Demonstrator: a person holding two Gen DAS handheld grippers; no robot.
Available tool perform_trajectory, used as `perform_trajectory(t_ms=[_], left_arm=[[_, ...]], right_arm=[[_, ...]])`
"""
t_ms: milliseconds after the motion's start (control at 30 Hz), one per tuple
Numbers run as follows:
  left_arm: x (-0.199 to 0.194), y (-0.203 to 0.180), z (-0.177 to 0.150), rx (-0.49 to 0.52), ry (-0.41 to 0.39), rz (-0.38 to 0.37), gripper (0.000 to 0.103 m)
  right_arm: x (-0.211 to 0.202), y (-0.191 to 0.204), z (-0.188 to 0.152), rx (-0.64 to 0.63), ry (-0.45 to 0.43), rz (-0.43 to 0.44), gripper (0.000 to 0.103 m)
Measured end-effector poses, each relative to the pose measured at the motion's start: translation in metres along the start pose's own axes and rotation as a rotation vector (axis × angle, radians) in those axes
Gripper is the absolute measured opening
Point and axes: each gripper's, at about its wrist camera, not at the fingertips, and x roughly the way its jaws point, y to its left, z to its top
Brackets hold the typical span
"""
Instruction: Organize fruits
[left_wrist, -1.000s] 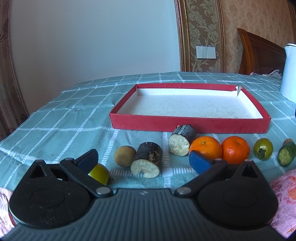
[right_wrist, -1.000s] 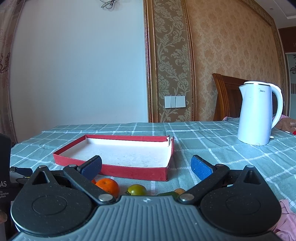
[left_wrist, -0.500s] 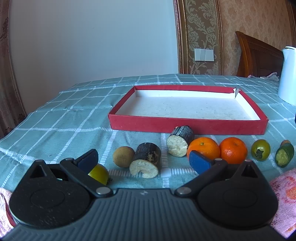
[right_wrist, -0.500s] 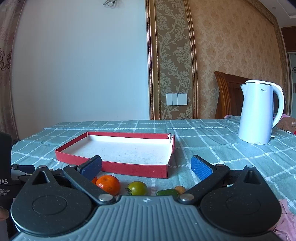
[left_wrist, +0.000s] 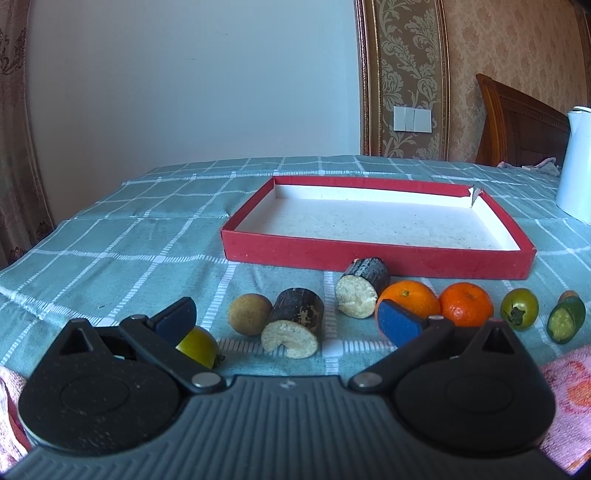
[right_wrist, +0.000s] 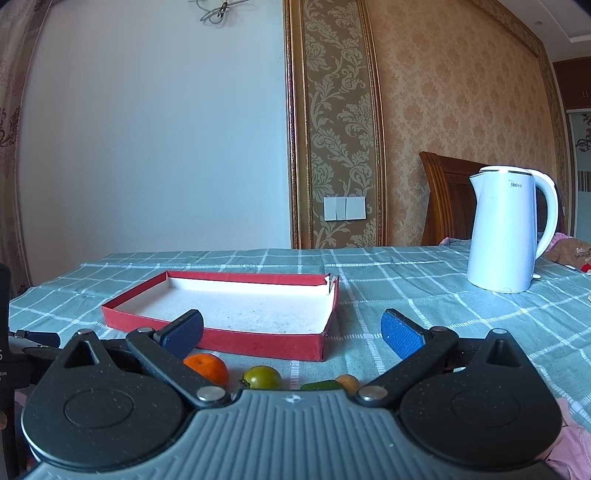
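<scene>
I see the fruit row (left_wrist: 402, 302) crowding the red tray (left_wrist: 373, 256) front wall; bare tabletop (right_wrist: 424, 295) lies open between tray and kettle (right_wrist: 508, 229).

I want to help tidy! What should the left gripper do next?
Probably ease the left gripper forward onto a cane piece. Its fingers are open, that piece lies between them, and the red box holds nothing yet.

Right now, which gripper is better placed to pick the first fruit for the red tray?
Left, probably. The left gripper is open, with the sugarcane piece between its fingers. The right gripper sits higher; the orange and tomato lie below it.
</scene>
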Motion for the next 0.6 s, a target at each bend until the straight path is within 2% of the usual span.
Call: perform_trajectory(t_ms=[133,267,600], left_arm=[[-0.003,-0.002,0.0,0.009,-0.023,0.007,0.103],[-0.004,-0.006,-0.001,0.03,-0.032,0.002,0.103],[-0.003,0.002,-0.001,-0.015,-0.029,-0.005,0.103]], right_arm=[[0.007,-0.006,-0.002,0.033,0.005,0.009,0.103],[0.021,-0.007,-0.002,0.045,0.082,0.057,0.103],[0.027,0.005,-0.01,-0.024,0.156,0.036,0.103]])
